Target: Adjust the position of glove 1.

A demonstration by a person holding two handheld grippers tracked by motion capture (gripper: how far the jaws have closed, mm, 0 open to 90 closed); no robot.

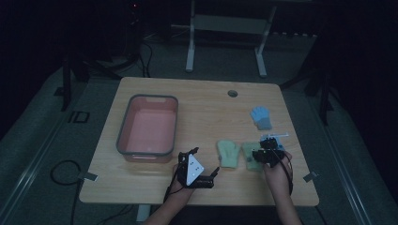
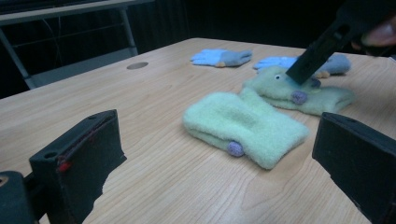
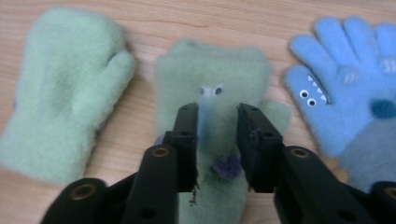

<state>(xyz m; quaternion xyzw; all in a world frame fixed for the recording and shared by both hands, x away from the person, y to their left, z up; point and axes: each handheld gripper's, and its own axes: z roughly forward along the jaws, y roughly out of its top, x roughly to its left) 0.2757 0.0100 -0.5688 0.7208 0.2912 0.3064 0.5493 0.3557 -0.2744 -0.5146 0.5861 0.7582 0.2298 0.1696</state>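
One green mitten [image 3: 212, 84], cuff toward right tool [image 3: 215, 140], fingertips away

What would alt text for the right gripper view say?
Two black jaws of the right gripper straddle a green mitten with small eyes, lying on a wooden table. A plain green mitten lies left, a blue glove right.

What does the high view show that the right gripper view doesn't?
High view alone: the pink bin, the table's round hole, the left gripper and both forearms. Right gripper view alone: the googly eyes on the green mitten under its parted jaws. Both: the plain green mitten and a blue glove.
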